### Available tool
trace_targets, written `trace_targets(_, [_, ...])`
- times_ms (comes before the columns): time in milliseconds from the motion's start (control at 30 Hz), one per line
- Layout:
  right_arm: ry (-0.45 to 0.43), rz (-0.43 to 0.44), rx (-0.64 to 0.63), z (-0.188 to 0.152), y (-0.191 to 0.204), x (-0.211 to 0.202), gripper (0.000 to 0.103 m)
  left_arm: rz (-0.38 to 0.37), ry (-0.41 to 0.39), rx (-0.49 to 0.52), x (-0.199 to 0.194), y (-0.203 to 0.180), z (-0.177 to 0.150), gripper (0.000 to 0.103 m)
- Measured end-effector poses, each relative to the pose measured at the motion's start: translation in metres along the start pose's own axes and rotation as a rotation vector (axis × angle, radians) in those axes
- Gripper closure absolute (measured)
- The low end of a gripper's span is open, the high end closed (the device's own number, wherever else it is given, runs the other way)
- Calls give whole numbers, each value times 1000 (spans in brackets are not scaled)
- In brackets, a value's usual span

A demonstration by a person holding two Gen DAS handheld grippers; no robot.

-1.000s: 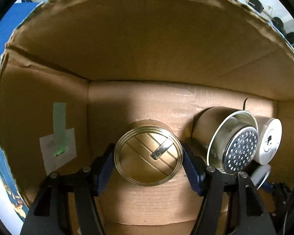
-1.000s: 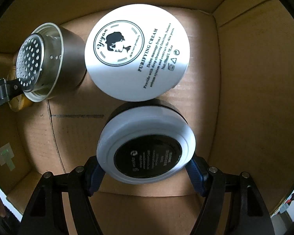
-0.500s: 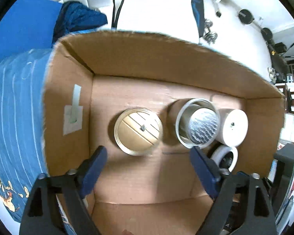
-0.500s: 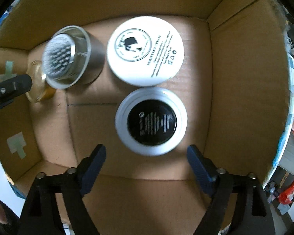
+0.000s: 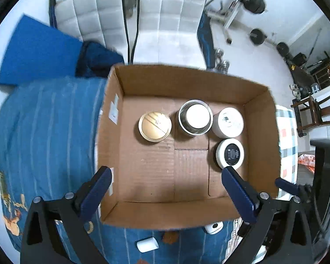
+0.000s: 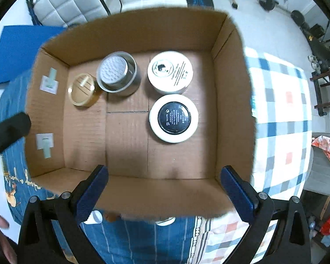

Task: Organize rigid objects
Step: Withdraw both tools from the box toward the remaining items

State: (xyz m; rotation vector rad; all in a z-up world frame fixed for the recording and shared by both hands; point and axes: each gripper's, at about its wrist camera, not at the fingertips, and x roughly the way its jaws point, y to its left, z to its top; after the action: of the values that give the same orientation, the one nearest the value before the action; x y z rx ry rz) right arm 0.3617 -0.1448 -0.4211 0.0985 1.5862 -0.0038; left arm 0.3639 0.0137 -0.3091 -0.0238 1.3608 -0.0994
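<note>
1. Both tongs, left tongs (image 5: 166,194) and right tongs (image 6: 164,189), were still spreading, nearly as wide as they go, nothing between the pads, touching nothing.
2. Change from a second ago: left had been clamped on the gold tin (image 5: 155,126), right on the black-topped jar (image 6: 173,118). Both got let go and the tongs pulled up out of the cardboard box (image 6: 132,189).
3. So both sat on the box floor, with the strainer cup (image 6: 118,74) and white cream jar (image 6: 170,72) in the back row. Small white bits (image 5: 147,244) remained on the bed, probably next.
</note>
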Motion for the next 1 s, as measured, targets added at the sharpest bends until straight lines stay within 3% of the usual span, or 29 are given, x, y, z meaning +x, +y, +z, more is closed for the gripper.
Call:
trace_targets(300, [-184, -20, -17, -47, -5, -70, 0, 22, -150, 66, -52, -15, -46, 1])
trace_targets(600, [-248, 43, -12, -96, -15, -99, 0, 38, -160, 55, -85, -17, -91, 1])
trace_targets(700, [-216, 61, -13, -108, -20, -85, 0, 94, -118, 6, -73, -6, -109, 1])
trace_targets(833, [-107, 88, -6, -121, -26, -32, 0, 156, 27, -87, -24, 21, -135, 1])
trace_targets(900, [-54, 91, -5, -126, -27, 2, 0, 148, 106, -146, 5, 37, -148, 1])
trace_targets(1000, [8, 90, 0, -131, -24, 42, 14, 111, 224, -251, 49, 62, -168, 2])
